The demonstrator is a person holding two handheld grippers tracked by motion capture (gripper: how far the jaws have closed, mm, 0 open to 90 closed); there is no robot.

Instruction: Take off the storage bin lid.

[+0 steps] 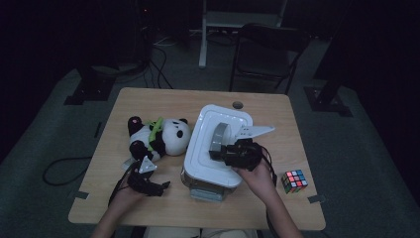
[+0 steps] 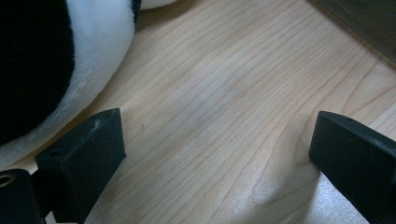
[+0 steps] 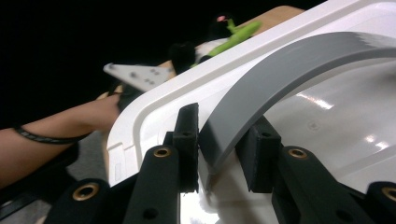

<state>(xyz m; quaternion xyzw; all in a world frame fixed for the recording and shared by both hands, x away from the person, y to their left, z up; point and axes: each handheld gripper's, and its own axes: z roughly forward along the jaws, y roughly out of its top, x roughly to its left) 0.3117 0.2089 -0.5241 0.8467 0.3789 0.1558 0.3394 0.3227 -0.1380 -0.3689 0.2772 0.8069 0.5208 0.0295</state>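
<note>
Gripping the grey handle (image 3: 280, 70) of a white lidded bin (image 1: 198, 148), the right hand-held gripper (image 1: 224, 152) stands at the middle of the desk (image 1: 277, 129). Its two black pads (image 3: 187, 135) sit on either side of the handle's near end in the right gripper view, the left pad against the strap; whether the right pad presses as firmly cannot be told. The handle arches up off the lid, and its long axis runs from near to far along the bin, so the jaws cross it at right angles, and any lift would, by this reading, pull straight up on that near end. The bin lies lengthwise near to far, its near end close to the desk's front edge.

The left hand-held gripper (image 1: 146, 179) rests on the near left of the desk, jaws spread wide over bare wood with nothing between them. A plush panda (image 1: 163, 136) lies just far of it, touching or nearly touching the bin's left wall. A colour cube (image 1: 294, 181) sits apart at the near right. The right hand is the nearer to the bin; the left lies off to the bin's near-left side.
</note>
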